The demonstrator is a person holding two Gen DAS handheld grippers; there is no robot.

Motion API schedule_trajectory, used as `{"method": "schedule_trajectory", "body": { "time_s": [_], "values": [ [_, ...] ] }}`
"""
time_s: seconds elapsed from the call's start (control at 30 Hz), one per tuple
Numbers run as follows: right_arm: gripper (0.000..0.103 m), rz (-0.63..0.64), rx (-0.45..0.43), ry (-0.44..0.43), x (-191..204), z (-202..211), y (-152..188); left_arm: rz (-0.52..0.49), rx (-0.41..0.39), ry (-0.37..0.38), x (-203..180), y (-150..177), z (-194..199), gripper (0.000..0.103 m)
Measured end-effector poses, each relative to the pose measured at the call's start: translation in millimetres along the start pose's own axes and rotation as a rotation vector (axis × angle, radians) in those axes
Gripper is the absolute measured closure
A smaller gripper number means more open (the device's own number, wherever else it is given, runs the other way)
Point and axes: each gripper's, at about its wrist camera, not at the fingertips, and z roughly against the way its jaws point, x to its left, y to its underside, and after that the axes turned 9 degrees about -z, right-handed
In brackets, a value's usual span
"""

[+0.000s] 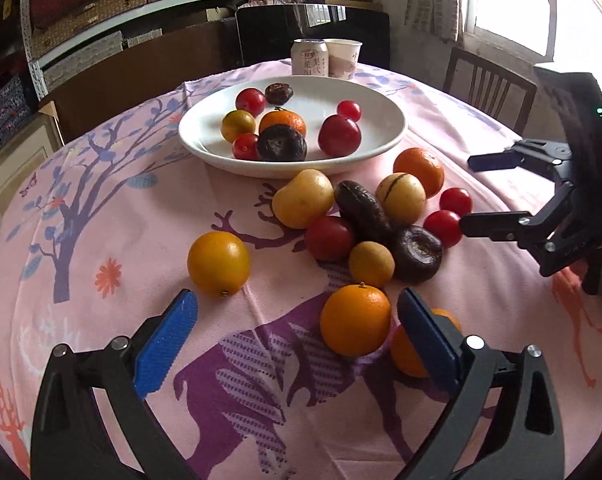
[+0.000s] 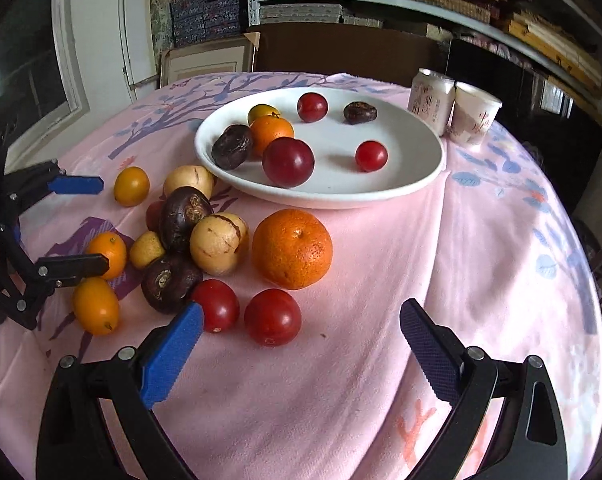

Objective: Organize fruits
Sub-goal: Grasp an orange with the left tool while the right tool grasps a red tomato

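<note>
A white plate (image 1: 389,120) (image 2: 421,148) holds several fruits: red ones, oranges and dark ones. A heap of loose fruit lies on the pink cloth in front of it. My left gripper (image 1: 297,316) is open and empty, low over the cloth, with a small orange (image 1: 355,319) just inside its right finger and another orange (image 1: 405,350) behind that finger. A lone orange (image 1: 218,263) lies by its left finger. My right gripper (image 2: 301,326) is open and empty; a red tomato (image 2: 272,317) lies between its fingers and another red tomato (image 2: 217,305) touches the left pad. A big orange (image 2: 292,249) lies ahead.
A drink can (image 1: 309,58) (image 2: 429,98) and a paper cup (image 1: 344,58) (image 2: 475,114) stand behind the plate. Each gripper shows in the other's view: the right gripper (image 1: 473,192) and the left gripper (image 2: 97,224). A chair (image 1: 489,84) stands beyond the table; shelves with boxes fill the back.
</note>
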Motion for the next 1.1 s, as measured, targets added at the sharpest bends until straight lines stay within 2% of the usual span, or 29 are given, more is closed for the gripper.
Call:
{"method": "schedule_trajectory", "body": {
  "time_s": [0.03,0.07,0.1,0.13,0.17,0.2,0.27,0.3,0.37,0.47,0.67,0.77,0.83,0.87,0.9,0.97,1.03,1.07,1.1],
  "values": [
    [0.018,-0.025,0.010,-0.048,-2.4,-0.8,0.1,0.004,-0.009,0.025,-0.1,1.9,1.1,0.010],
    [0.024,-0.043,0.014,-0.090,-3.9,-0.7,0.6,-0.007,-0.027,0.055,-1.3,3.7,3.4,0.019],
    [0.035,-0.062,0.013,-0.136,-5.7,-0.4,0.6,-0.031,-0.048,0.083,-4.0,5.5,5.7,0.032],
    [0.048,-0.082,0.011,-0.166,-6.8,-0.2,0.6,-0.037,-0.059,0.093,-6.1,6.8,6.3,0.037],
    [0.054,-0.103,0.007,-0.186,-7.0,0.6,1.0,-0.030,-0.062,0.109,-7.2,8.6,5.3,0.046],
    [0.060,-0.108,0.007,-0.186,-5.4,1.8,2.0,-0.021,-0.065,0.135,-7.8,9.2,5.2,0.056],
    [0.062,-0.096,-0.006,-0.159,-0.6,5.8,7.4,-0.020,-0.067,0.177,-11.5,8.6,6.0,0.069],
    [0.063,-0.099,-0.012,-0.149,-0.4,7.8,10.2,-0.029,-0.068,0.159,-14.8,8.8,6.7,0.069],
    [0.078,-0.124,-0.027,-0.103,-3.3,14.5,15.6,-0.062,-0.073,0.125,-21.8,10.4,9.1,0.069],
    [0.078,-0.172,-0.038,-0.110,-12.1,22.6,24.2,-0.079,-0.067,0.111,-24.6,13.5,13.9,0.069],
    [0.078,-0.155,-0.041,-0.075,-10.8,24.0,24.3,-0.156,-0.059,0.079,-32.7,25.4,26.3,0.069],
    [0.078,-0.142,-0.042,-0.015,-6.3,26.8,26.3,-0.170,-0.057,0.074,-33.9,31.6,31.1,0.069],
    [0.078,-0.116,-0.039,0.014,-1.9,29.0,28.6,-0.173,-0.043,0.065,-33.1,33.4,27.2,0.064],
    [0.078,-0.112,-0.040,0.025,-0.9,29.0,29.4,-0.171,-0.002,0.063,-33.0,33.2,18.6,0.059],
    [0.075,-0.112,-0.033,0.032,-0.4,27.6,30.0,-0.170,0.034,0.063,-33.4,33.4,11.3,0.057],
    [0.069,-0.096,0.003,0.037,2.8,19.0,30.5,-0.155,0.033,0.068,-29.4,31.1,10.7,0.056],
    [0.061,-0.063,0.011,0.064,10.3,13.0,29.7,-0.147,0.036,0.077,-27.2,31.0,8.3,0.061],
    [0.062,-0.047,0.008,0.086,14.0,11.4,27.9,-0.143,0.035,0.093,-27.2,30.7,8.0,0.068],
    [0.069,-0.050,0.001,0.076,16.1,11.7,28.2,-0.145,0.033,0.095,-28.2,30.3,7.5,0.073]
  ]
}}
